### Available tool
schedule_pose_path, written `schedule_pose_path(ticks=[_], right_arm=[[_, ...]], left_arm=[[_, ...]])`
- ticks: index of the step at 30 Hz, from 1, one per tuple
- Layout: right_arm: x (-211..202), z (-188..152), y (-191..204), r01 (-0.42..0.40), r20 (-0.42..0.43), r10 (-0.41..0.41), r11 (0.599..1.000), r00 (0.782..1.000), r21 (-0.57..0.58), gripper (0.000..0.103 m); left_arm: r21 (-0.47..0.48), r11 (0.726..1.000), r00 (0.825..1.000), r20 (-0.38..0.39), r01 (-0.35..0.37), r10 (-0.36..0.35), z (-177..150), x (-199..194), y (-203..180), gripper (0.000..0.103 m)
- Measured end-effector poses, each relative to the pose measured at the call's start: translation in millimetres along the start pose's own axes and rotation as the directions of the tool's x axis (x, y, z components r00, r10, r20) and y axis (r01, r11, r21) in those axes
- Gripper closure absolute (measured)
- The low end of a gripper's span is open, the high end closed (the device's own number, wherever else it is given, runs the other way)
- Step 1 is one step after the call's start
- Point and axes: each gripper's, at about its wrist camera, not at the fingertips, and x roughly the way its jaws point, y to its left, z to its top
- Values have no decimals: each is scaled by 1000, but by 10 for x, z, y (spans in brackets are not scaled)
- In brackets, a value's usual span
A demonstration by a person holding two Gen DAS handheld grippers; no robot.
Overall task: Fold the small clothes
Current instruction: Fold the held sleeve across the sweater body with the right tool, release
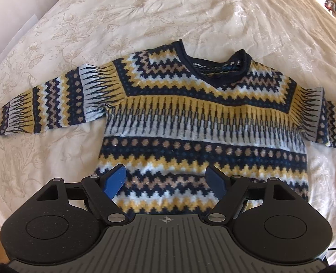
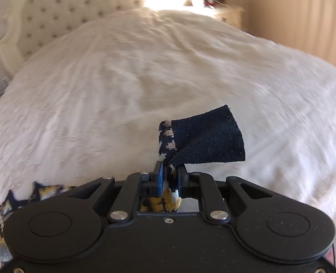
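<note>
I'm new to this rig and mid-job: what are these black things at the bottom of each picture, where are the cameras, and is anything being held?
Each picture comes from a camera on a hand-held two-finger gripper, looking along its fingers. The left wrist view shows the left gripper, jaws open and empty, above a patterned knit sweater spread flat on a cream bedspread. The right wrist view shows the right gripper shut on the sweater's navy sleeve cuff, which sticks up above the fingers. The view is blurred. A tufted headboard stands behind.

Sunlit glare at top; right view perhaps motion-blurred.
</note>
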Motion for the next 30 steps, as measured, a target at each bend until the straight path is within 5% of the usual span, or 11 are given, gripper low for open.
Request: schedule_pose_path(ticks=[9,17,22,30], right_arm=[[-222,-186,1607,-237,14,243,957,970,-166,88],[34,-826,2597,-361,-107,345,901,933,-240,86],[48,-1249,2723,-338,-175,302,912,937,-233,64],[135,-1546,2256,-212,-197,167,950,966,-231,42]], left_arm=[[-6,1000,1000,25,10,-10,71,26,615,27],[-1,1000,1000,23,7,-7,150,139,1098,27],[4,998,997,56,56,-56,240,199,1227,27],[9,973,969,90,230,-230,492,319,919,28]])
